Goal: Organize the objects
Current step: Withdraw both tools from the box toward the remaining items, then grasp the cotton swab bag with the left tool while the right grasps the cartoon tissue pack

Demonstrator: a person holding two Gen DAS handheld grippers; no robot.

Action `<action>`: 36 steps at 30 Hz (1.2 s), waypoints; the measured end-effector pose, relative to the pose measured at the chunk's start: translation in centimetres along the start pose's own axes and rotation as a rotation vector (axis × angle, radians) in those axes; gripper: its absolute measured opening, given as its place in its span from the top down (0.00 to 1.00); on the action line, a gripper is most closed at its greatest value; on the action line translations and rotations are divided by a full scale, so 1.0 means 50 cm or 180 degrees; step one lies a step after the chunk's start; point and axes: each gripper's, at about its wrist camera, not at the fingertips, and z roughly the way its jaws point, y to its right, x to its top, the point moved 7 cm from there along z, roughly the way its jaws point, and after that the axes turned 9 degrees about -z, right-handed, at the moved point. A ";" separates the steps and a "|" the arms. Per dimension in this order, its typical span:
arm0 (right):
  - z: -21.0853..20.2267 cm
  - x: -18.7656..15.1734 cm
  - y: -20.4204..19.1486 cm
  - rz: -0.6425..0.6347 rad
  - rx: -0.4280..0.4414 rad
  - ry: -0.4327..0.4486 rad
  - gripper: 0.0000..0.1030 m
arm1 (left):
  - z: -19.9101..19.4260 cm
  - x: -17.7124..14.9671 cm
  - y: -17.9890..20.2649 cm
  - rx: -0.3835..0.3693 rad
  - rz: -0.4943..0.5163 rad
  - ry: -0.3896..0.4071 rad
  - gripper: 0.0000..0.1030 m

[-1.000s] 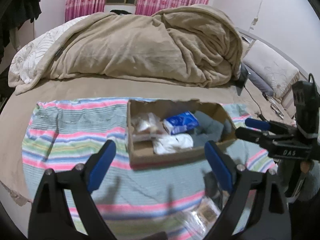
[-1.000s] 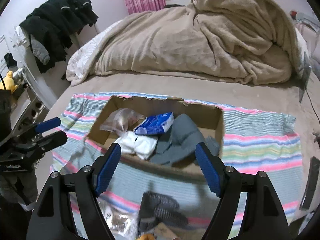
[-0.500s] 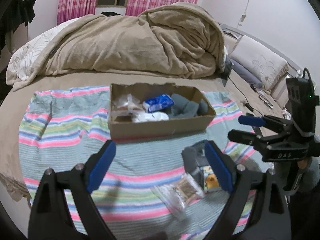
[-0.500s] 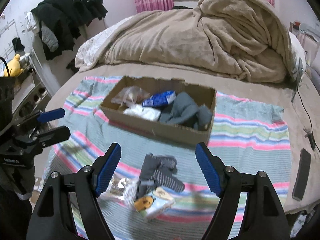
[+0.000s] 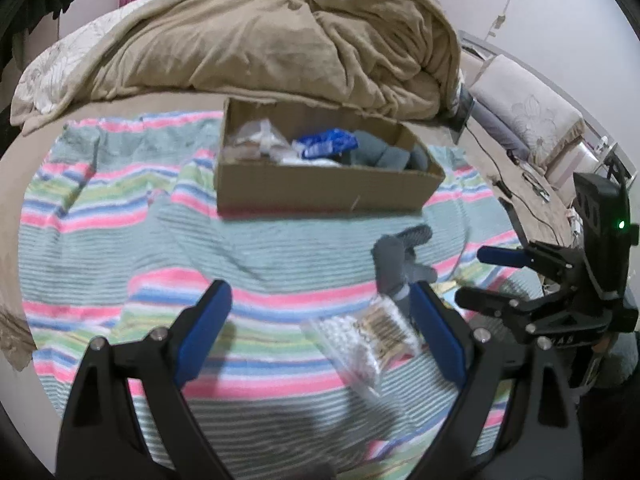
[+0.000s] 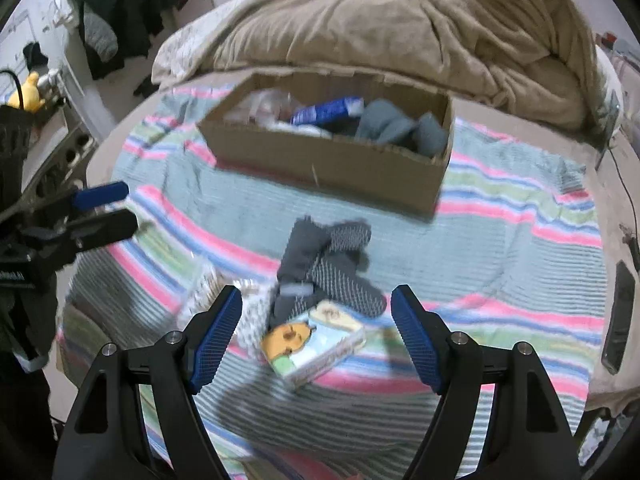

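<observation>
A cardboard box (image 5: pixel 320 190) (image 6: pixel 332 164) sits on the striped cloth and holds a blue packet (image 5: pixel 326 144) (image 6: pixel 328 110), grey cloth and clear bags. In front of it lie grey socks (image 6: pixel 328 256) (image 5: pixel 396 256), a tissue pack with a yellow cartoon (image 6: pixel 316 340) and a clear plastic bag (image 5: pixel 372 336) (image 6: pixel 208 292). My left gripper (image 5: pixel 320 340) is open and empty above the cloth, the bag between its fingers in view. My right gripper (image 6: pixel 316 340) is open and empty, hovering over the tissue pack.
A beige duvet (image 5: pixel 260 36) is heaped behind the box. Pillows (image 5: pixel 524 108) lie at the right. A black phone (image 6: pixel 618 320) lies near the right edge of the bed. Dark clothes (image 6: pixel 132 4) hang at the left. Cables trail across the sheet.
Both grippers have pulled back from the box and come lower toward the loose items at the front. The socks, tissue pack and bag now lie close under them. Both stay open.
</observation>
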 end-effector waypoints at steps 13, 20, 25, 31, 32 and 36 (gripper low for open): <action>0.054 -0.074 -0.015 -0.0347 -0.0092 -0.0398 0.22 | 0.044 -0.063 0.005 -0.0012 0.0063 -0.0291 0.11; 0.072 -0.070 -0.024 -0.0437 -0.0092 -0.0479 0.23 | 0.070 -0.100 0.032 0.0051 0.0250 -0.0423 0.11; 0.091 -0.060 -0.019 -0.0454 -0.0075 -0.0549 0.23 | 0.089 -0.114 0.067 0.0046 0.0501 -0.0507 0.11; 0.115 -0.045 -0.018 -0.0545 0.0013 -0.0647 0.34 | 0.118 -0.119 0.077 0.0033 0.0605 -0.0607 0.11; 0.118 -0.044 -0.016 -0.0539 0.0019 -0.0668 0.34 | 0.122 -0.120 0.077 0.0045 0.0634 -0.0619 0.11; 0.108 -0.041 -0.012 -0.0485 0.0058 -0.0591 0.34 | 0.138 -0.124 0.075 0.0096 0.0770 -0.0711 0.11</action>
